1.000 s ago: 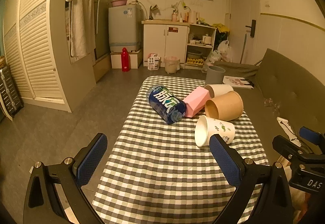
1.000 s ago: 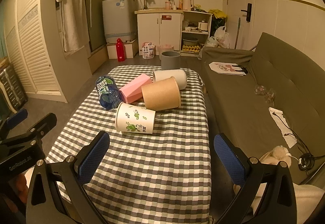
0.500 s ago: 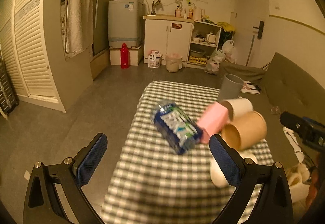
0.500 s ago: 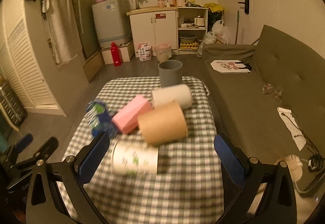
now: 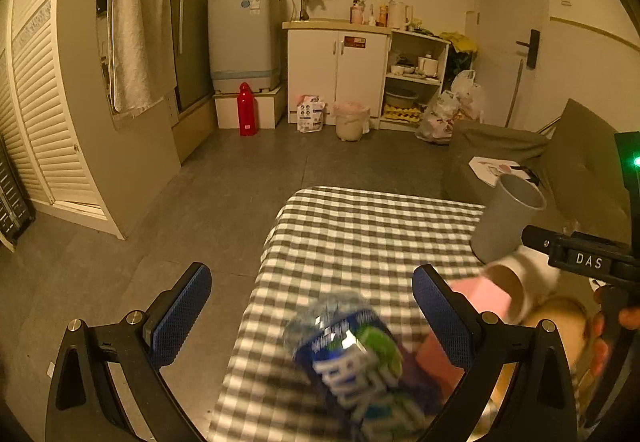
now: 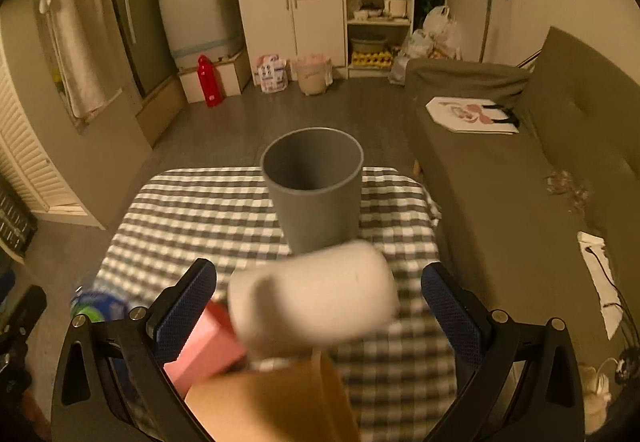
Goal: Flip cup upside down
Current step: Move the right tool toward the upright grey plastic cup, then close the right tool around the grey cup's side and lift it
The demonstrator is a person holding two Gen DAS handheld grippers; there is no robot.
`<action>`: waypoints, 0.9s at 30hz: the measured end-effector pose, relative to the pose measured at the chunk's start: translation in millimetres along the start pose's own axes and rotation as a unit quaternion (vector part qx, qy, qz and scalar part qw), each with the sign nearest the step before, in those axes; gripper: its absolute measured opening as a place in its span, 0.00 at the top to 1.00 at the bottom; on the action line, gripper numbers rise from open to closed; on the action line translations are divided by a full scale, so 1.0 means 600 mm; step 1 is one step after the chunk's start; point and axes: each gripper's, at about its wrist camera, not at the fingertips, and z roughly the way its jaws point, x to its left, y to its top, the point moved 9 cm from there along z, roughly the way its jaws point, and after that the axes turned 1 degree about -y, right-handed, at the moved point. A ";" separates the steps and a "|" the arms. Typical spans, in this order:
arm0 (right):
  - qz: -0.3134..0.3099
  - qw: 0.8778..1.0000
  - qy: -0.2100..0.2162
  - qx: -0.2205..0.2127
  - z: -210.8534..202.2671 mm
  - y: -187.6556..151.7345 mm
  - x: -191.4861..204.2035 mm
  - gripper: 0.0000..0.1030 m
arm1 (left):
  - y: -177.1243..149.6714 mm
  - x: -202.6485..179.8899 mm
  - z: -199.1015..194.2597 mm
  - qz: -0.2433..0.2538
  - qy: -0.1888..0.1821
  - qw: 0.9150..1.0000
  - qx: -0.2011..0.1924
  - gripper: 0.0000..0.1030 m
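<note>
Jaws of the left gripper (image 5: 306, 316) stand wide apart with nothing between the pads. In the left wrist view the blurred blue water bottle (image 5: 352, 358) lies on its side at about 6 o'clock on the checked tabletop (image 5: 360, 226), a pink box (image 5: 476, 296) just past the right pad. The grey cup (image 5: 506, 224) stands upright, mouth up, at 3 o'clock near the far right corner of the tabletop. A white cup (image 5: 516, 282) lies on its side just in front of it, and part of the right gripper's body crosses the frame edge there. This gripper looks too far left to help; I judge it is best kept clear of the bottle.

Right wrist view: the right gripper (image 6: 318, 304) has its jaws spread open too, clamped on nothing. The grey cup (image 6: 314, 181) sits dead ahead at 12 o'clock, upright and open, and seems the likely cup to flip. Directly in the way lies the white cup (image 6: 316, 300), on its side between the pads and nearer than the grey one. A brown paper cup (image 6: 276, 402) fills 6 o'clock, and the pink box (image 6: 202, 350) sits at 7 o'clock by the left pad.

To approach well, I would carry the jaws over the white cup without nudging it, then close across the grey cup's mid-wall, leaving room to roll the wrist. The grey cup stands close to the far edge, so a push could tip it off.
</note>
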 end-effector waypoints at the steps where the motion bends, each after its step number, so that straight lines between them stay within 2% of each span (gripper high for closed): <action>1: 0.001 1.000 0.001 0.001 0.009 0.007 -0.001 0.01 | 0.003 -0.001 0.007 -0.001 -0.001 1.000 0.000 0.00; 5: 0.000 1.000 0.010 0.018 0.045 0.032 0.001 0.02 | 0.006 -0.005 0.039 -0.005 0.000 1.000 0.007 0.00; 7: -0.002 0.999 0.019 0.029 0.059 0.042 0.003 0.08 | 0.003 -0.008 0.047 -0.006 -0.002 1.000 0.010 0.00; 21: -0.023 0.998 0.006 0.059 0.084 0.066 0.013 0.09 | -0.007 -0.015 0.055 -0.006 -0.001 1.000 0.015 0.00; 23: -0.026 0.997 0.006 0.069 0.096 0.067 0.017 0.18 | -0.006 -0.013 0.054 -0.005 0.002 1.000 0.016 0.00; 24: -0.026 0.997 0.007 0.076 0.102 0.068 0.017 0.28 | -0.006 -0.012 0.052 -0.005 0.003 1.000 0.015 0.00; 25: -0.026 0.997 0.006 0.078 0.106 0.070 0.015 0.31 | -0.005 -0.010 0.050 -0.005 0.004 1.000 0.015 0.00; 27: -0.025 0.997 0.008 0.074 0.103 0.074 0.015 0.31 | -0.003 -0.007 0.044 -0.005 0.006 1.000 0.014 0.00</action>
